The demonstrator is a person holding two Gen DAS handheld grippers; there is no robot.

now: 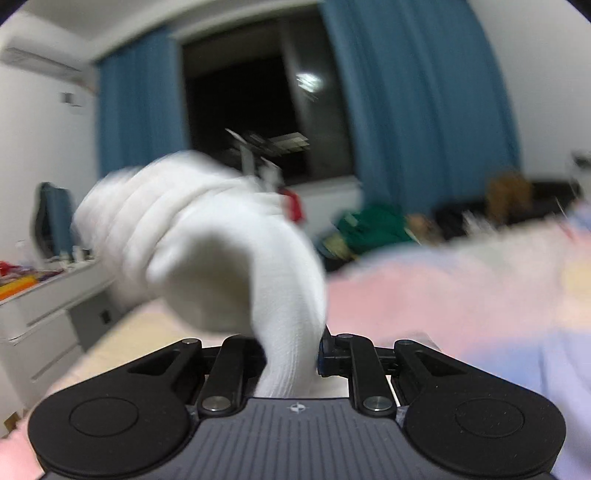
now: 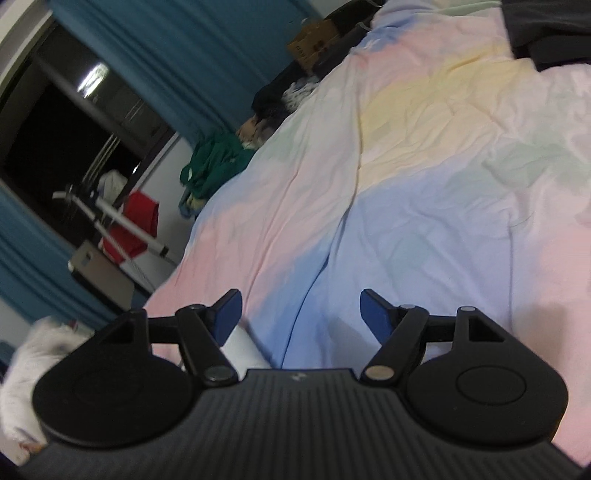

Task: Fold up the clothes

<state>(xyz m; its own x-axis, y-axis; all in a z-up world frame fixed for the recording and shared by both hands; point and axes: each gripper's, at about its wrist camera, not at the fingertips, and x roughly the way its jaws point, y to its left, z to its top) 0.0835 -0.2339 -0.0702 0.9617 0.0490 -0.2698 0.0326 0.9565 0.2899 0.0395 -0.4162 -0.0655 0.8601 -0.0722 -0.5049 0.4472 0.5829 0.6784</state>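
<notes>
My left gripper (image 1: 291, 354) is shut on a white ribbed garment (image 1: 207, 243). The garment rises out of the jaws in a thick bunch, held in the air above the bed, and is blurred by motion. It hides the fingertips. The same white garment (image 2: 26, 369) shows at the lower left edge of the right wrist view. My right gripper (image 2: 301, 314) is open and empty, its blue pads (image 2: 373, 306) wide apart, just above the pastel bed sheet (image 2: 424, 184).
The bed fills most of both views. A green garment (image 2: 214, 162) and a cardboard box (image 2: 310, 44) lie beyond its far edge. Dark clothing (image 2: 550, 29) lies on the bed's far right. Blue curtains (image 1: 417, 99) frame a dark window. A white dresser (image 1: 48, 306) stands at the left.
</notes>
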